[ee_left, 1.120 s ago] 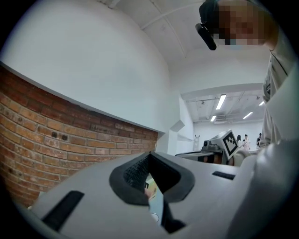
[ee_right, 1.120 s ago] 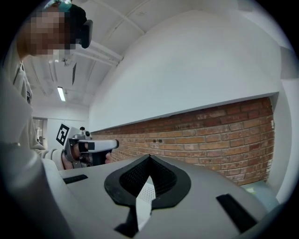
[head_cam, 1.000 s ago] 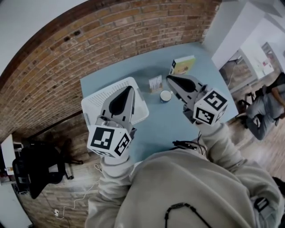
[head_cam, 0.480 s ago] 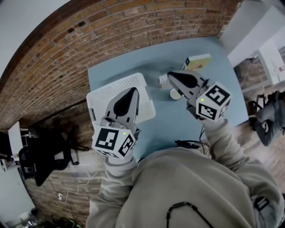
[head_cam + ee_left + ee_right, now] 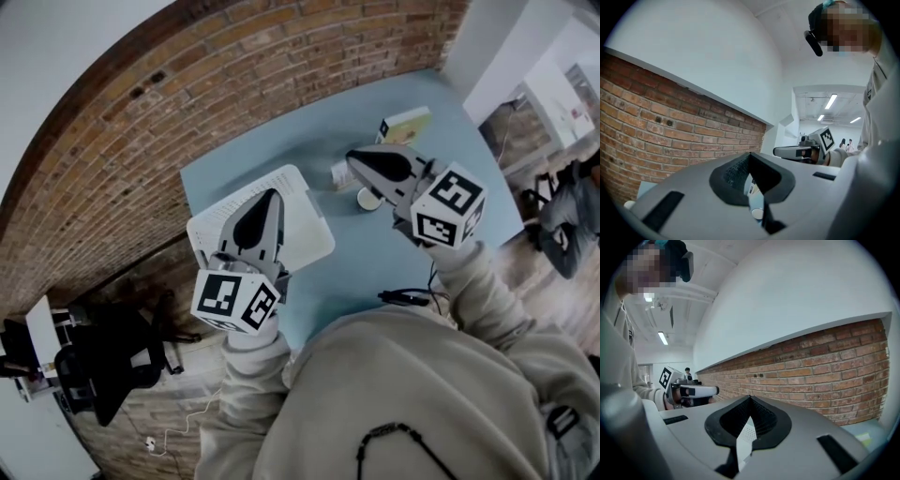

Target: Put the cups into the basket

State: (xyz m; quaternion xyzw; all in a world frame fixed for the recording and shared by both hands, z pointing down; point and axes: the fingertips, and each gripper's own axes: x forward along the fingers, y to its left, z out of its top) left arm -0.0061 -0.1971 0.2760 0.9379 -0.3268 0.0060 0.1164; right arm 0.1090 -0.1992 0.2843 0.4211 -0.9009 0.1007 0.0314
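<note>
1. Nothing is done yet, I judge: the white basket shows no cup in its visible part.
2. The left gripper hovers over it, jaws together, empty.
3. The one visible cup stands on the table at the basket's three o'clock.
4. The right gripper, at the cup's eleven o'clock, is likewise closed on nothing.
5. The light-blue table meets a brick wall; an office chair stands at its seven o'clock.

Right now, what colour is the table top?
The table is light blue, which shows best in the head view.
</note>
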